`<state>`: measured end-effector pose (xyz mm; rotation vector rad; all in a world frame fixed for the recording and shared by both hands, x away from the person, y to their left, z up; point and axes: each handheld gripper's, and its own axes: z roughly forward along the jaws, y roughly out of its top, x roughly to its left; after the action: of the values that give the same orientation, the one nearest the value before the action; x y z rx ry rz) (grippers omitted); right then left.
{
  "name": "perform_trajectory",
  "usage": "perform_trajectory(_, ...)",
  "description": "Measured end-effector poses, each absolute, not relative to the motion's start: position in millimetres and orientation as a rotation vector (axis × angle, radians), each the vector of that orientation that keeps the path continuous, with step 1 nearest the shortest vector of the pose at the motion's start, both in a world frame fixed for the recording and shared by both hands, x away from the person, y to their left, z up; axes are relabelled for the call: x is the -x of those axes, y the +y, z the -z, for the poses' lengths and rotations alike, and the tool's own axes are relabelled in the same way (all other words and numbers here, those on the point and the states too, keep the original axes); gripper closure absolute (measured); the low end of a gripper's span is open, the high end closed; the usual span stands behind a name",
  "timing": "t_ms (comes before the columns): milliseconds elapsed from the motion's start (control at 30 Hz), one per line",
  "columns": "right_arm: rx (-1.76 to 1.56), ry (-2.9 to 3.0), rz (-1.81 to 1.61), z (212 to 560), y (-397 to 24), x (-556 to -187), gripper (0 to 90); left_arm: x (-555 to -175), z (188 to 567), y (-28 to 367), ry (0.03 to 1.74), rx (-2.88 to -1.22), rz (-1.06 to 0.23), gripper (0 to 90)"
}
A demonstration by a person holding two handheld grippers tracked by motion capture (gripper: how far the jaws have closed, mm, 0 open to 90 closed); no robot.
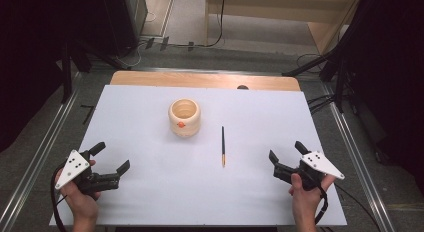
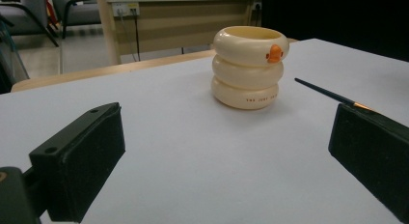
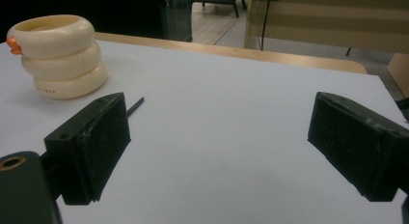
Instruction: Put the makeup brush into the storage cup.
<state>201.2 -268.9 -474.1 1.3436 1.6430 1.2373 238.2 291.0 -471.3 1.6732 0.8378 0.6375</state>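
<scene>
1. Two grippers, left gripper (image 1: 111,156) and right gripper (image 1: 286,150), rest spread and empty on the table (image 1: 150,202); a cup (image 1: 184,117) and brush (image 1: 223,146) lie between them.
2. Left gripper view: one jaw hides the brush's (image 2: 328,94) near end; the cup (image 2: 248,67) stands whole.
3. Right gripper view: the cup (image 3: 58,55) is cut off at the frame's edge, and only the brush's (image 3: 135,106) tip shows.

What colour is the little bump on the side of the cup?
Orange. The bump sits on the cream cup, clearest in the left gripper view.
</scene>
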Motion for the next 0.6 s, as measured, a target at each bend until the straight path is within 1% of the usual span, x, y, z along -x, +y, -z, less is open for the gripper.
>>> perform_trajectory(67,-1.357,1.655,-1.217,469.7,-263.2,-205.6,10.6,-237.3,472.0,290.2,0.835,-1.677,-0.637,0.0)
perform_trajectory(233,-1.354,1.684,-1.19,466.1,-256.2,-213.8,14.0,-236.9,472.9,289.1,0.834,-1.678,-0.629,0.0)
perform_trajectory(600,-1.346,1.766,-1.129,455.9,-244.4,-230.2,14.1,-237.5,473.5,286.1,0.825,-1.681,-0.623,0.0)
